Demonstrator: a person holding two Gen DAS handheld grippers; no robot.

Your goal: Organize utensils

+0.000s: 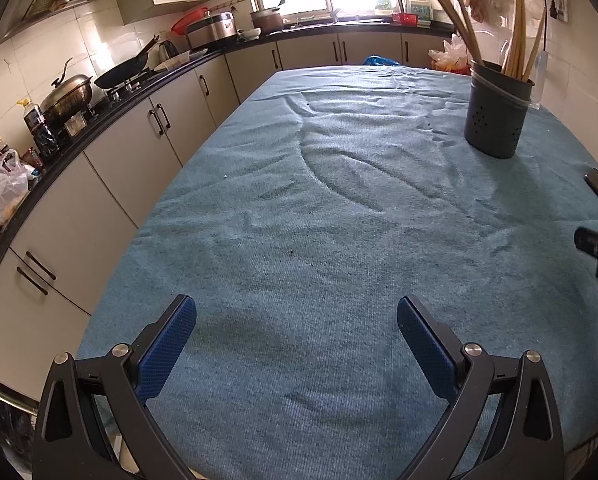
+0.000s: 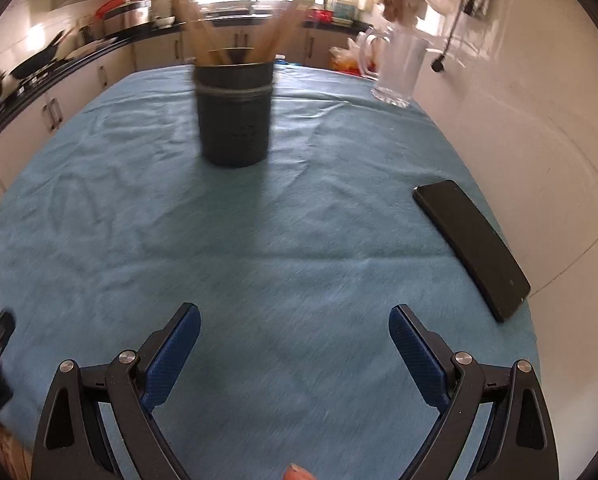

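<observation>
We see the wooden utensils [image 1: 517, 36] standing in a dark, perforated holder [image 1: 497, 110] on the far right part of the table [image 1: 299, 240], which is covered by a wrinkled blue cloth. Their long axes run roughly upright: the handles rise out of the holder's rim and fan outward, some leaning left, others leaning right. In the right wrist view the same holder [image 2: 235, 112] and its utensils [image 2: 275, 28] are blurred, so we cannot count them.

The holder sits well ahead of both tools. From our left tool [image 1: 297, 322] it lies forward and to the right; from our right tool [image 2: 295, 330] it lies forward and slightly left. Neither tool touches it.

Both tools are spread wide with nothing between their blue pads [image 1: 167, 344], only bare cloth beneath.

Further out, a black phone [image 2: 473, 246] lies flat near the table's right edge, its long axis angled toward us. A clear glass mug [image 2: 399, 66] stands at the far right corner. A fingertip [image 2: 297, 472] shows at the bottom of the right wrist view.
</observation>
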